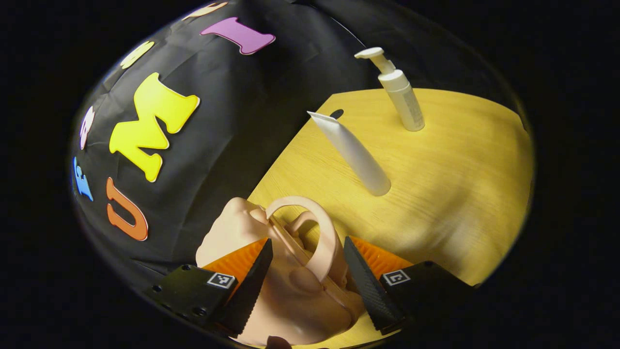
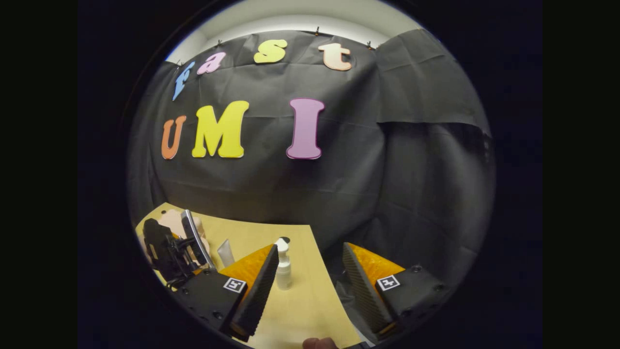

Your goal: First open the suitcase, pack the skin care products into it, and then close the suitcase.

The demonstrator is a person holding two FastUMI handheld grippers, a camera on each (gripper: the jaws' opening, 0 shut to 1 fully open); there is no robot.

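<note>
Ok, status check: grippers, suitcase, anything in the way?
Left gripper open, straddling the suitcase handle, not clamped. Right gripper open, holding nothing. Tube and pump bottle standing on the table, unpacked. Nothing blocking.

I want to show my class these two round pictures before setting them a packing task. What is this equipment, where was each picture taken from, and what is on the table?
There is no robot arm here. A person holds a two-finger gripper in each hand, and a fisheye camera rides on each one, looking forward along its fingers.

In the left gripper view, the left gripper is open, its fingers on either side of the handle of a small pink suitcase without clamping it. The case looks closed. Beyond it, on the wooden table, stand a white tube and a white pump bottle, the skin care products to pack.

In the right gripper view, the right gripper hangs open and holds nothing. Farther left you see the other gripper at the suitcase.
</note>
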